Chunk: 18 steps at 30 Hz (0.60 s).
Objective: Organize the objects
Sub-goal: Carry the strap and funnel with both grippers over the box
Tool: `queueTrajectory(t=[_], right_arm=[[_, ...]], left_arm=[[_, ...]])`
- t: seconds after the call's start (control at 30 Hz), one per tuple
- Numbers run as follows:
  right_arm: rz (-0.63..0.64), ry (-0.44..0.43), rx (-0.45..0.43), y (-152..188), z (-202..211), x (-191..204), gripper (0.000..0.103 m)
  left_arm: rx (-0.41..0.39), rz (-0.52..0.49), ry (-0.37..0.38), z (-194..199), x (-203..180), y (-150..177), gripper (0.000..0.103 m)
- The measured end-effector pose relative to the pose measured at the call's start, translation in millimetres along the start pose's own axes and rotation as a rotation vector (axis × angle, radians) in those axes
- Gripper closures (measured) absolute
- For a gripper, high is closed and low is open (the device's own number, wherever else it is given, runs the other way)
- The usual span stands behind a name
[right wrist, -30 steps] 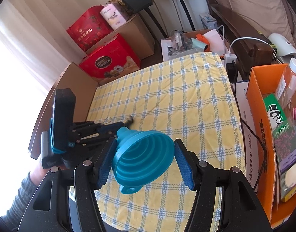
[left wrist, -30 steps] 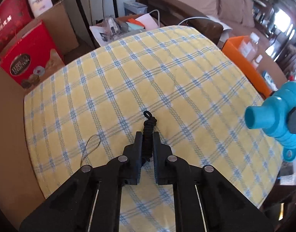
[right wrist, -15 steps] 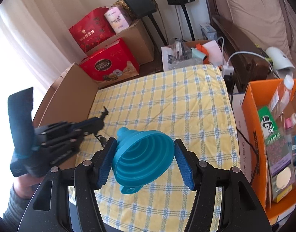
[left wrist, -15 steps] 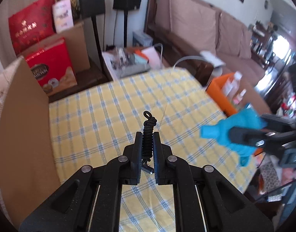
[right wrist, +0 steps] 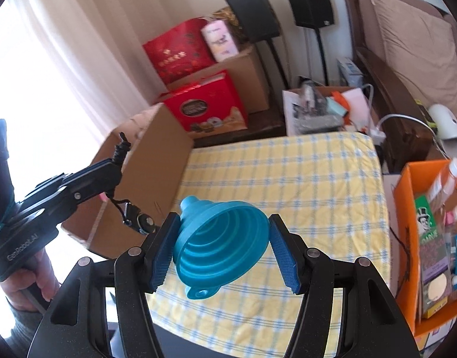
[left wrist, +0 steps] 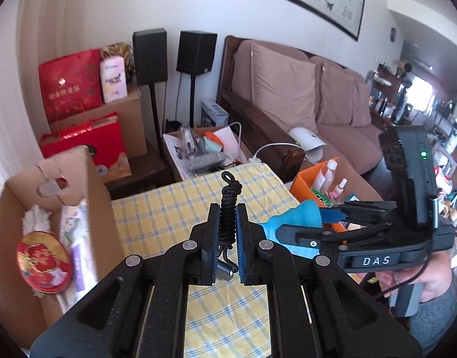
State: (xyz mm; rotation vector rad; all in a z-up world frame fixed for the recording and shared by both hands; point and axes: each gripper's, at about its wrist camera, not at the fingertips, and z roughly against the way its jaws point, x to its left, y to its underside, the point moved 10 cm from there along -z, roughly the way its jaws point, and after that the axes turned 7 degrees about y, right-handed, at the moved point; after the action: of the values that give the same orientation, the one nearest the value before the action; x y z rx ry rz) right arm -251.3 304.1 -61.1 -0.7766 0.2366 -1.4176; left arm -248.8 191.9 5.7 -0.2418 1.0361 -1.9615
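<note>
Hovering above the checked tablecloth [right wrist: 303, 179], both grippers carry loads. The right gripper [right wrist: 222, 253] pinches the blue funnel [right wrist: 221, 247] across its wide rim, mouth toward the camera, spout pointing up and away; it looks soft and collapsible, so squeeze lightly. The left gripper [left wrist: 228, 238] is pressed together on a coiled black cord [left wrist: 229, 205], light and floppy, its long axis running along the fingers, loop end forward.

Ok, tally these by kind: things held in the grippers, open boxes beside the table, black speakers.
Held things: 2 (blue funnel, black cord)
Open boxes: 2 (cardboard box, orange box)
Black speakers: 2
Total: 6
</note>
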Motion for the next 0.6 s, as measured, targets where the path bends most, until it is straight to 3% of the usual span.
queueTrajectory(t=[0.23, 0.6], right_arm=[[0.044, -0.059, -0.007, -10, 5, 49, 0.041], [0.135, -0.160, 0.016, -10, -5, 136, 0.041]], left_arm=[[-0.032, 0.011, -0.055, 46, 33, -4, 0.094], [-0.037, 0.101, -0.148, 97, 110, 27, 0.094]])
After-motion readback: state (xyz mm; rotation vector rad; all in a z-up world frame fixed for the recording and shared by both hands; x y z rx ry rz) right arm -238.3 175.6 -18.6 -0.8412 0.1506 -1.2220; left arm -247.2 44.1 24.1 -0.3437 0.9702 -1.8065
